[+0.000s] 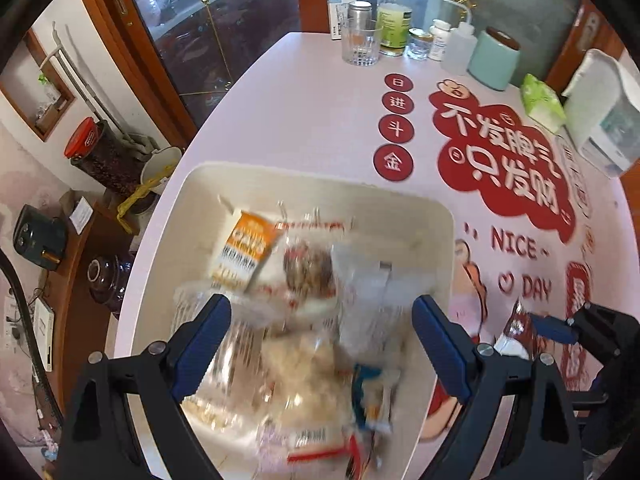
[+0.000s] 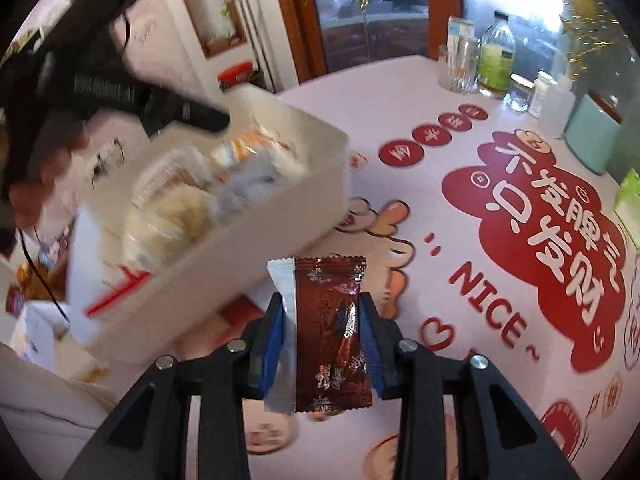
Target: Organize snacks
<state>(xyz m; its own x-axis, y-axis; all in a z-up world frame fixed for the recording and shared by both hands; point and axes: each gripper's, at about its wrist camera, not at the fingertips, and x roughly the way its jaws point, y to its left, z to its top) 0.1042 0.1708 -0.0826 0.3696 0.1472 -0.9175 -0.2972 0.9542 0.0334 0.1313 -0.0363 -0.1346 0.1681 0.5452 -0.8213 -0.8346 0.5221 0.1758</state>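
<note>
Snack bin (image 2: 256, 216), white, on the table (image 1: 304, 104), part-filled with packets.
Right tongs (image 2: 322, 340) pinch a brown wrapped candy (image 2: 332, 332) just beside the bin; left tongs (image 1: 322, 336) spread above the contents, holding nothing; advise lifting the candy clear over the rim before release; keep left tongs aside.

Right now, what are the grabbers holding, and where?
The right gripper pinches a brown snack packet by its side edges. The left gripper is open, empty.
</note>
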